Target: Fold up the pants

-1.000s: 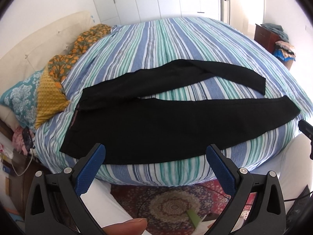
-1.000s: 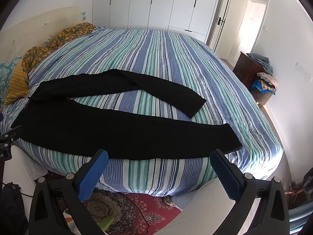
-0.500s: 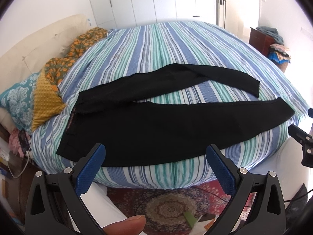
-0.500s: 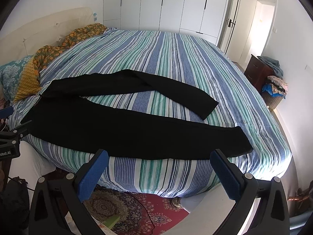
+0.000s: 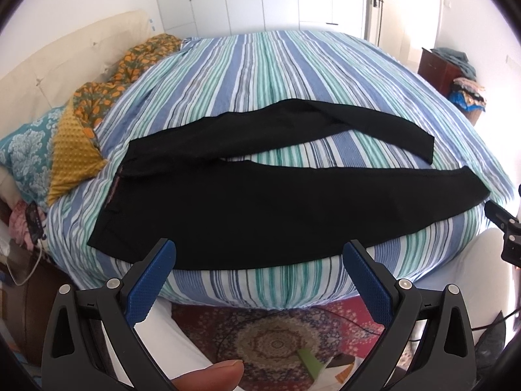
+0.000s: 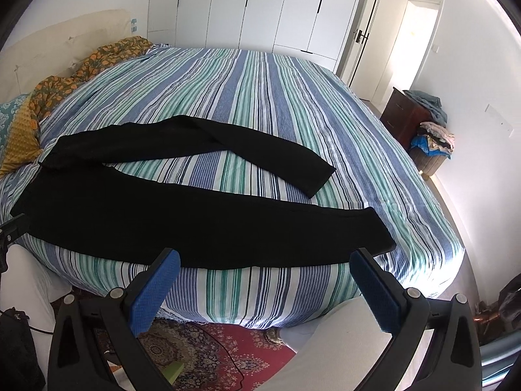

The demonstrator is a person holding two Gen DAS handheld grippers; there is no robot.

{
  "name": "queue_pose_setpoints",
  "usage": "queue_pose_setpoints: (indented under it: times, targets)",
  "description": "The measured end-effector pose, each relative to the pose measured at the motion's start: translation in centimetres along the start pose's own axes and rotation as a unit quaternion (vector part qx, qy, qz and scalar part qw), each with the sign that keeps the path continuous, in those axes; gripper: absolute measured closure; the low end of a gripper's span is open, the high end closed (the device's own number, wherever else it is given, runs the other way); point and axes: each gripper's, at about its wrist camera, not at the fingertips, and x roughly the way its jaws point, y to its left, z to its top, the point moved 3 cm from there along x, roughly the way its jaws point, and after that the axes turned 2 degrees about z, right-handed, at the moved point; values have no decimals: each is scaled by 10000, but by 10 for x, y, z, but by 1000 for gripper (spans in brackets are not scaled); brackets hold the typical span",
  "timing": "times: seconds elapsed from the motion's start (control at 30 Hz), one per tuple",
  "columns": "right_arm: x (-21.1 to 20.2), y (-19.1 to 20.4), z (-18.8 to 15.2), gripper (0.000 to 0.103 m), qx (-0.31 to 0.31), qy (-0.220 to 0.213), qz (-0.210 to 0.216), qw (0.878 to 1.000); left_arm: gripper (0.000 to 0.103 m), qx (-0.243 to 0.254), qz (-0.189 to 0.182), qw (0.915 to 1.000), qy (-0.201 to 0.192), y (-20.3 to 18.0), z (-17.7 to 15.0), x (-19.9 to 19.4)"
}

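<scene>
Black pants lie spread flat near the front edge of the striped bed, waistband to the left and both legs running right in a narrow V. My left gripper hangs open before the bed's edge, below the seat and thigh part, touching nothing. My right gripper is open too, just off the edge below the near leg, whose cuff lies to its right. A fingertip shows at the bottom of the left wrist view.
Patterned pillows and an orange blanket sit at the head of the bed on the left. A red patterned rug covers the floor below. A dark dresser with piled clothes stands by the right wall. White wardrobes line the back.
Both grippers have risen and drawn slightly closer to the bed, so the pants sit lower and larger in each view. The pants have not moved.
</scene>
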Motion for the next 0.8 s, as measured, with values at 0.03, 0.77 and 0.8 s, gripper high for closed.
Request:
queue_pose_setpoints:
  times: [0.03, 0.77, 0.8]
  targets:
    - [1, 0, 0, 0, 0, 12, -7, 10000, 1, 2, -3, 10000, 7, 0, 0, 0]
    - [4, 3, -2, 0, -78, 68, -114, 9999, 1, -57, 50, 9999, 99, 4, -2, 6]
    - [3, 3, -3, 0, -76, 67, -106, 9999, 1, -55, 49, 9999, 99, 4, -2, 6]
